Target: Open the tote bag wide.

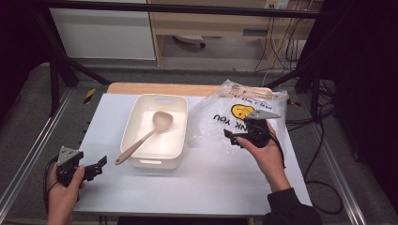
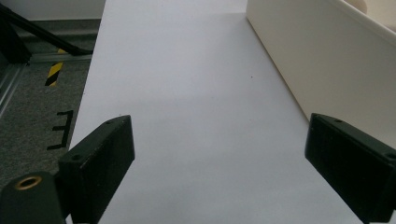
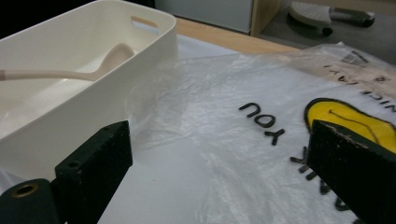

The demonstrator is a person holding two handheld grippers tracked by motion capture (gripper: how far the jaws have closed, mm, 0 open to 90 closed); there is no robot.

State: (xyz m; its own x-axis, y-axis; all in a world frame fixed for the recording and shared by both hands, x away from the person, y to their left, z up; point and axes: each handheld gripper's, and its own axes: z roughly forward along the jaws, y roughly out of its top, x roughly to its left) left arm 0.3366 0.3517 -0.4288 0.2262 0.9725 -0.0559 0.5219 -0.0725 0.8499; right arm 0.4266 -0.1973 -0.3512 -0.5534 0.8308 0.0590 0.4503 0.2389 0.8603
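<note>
My right claw (image 1: 233,136) hangs wide open and empty over the thin, slippery plastic bag (image 3: 243,140) lying limp on the table (image 1: 206,183) beside the tub (image 1: 141,161); I'd pinch a loose fold.

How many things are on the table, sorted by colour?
Cream: 2, the bin and the ladle lying in it
Clear: 1, the plastic bag with a yellow smiley face
Total: 3

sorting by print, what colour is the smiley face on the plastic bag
Yellow with black lines, on the clear plastic bag; best in the right gripper view.
</note>
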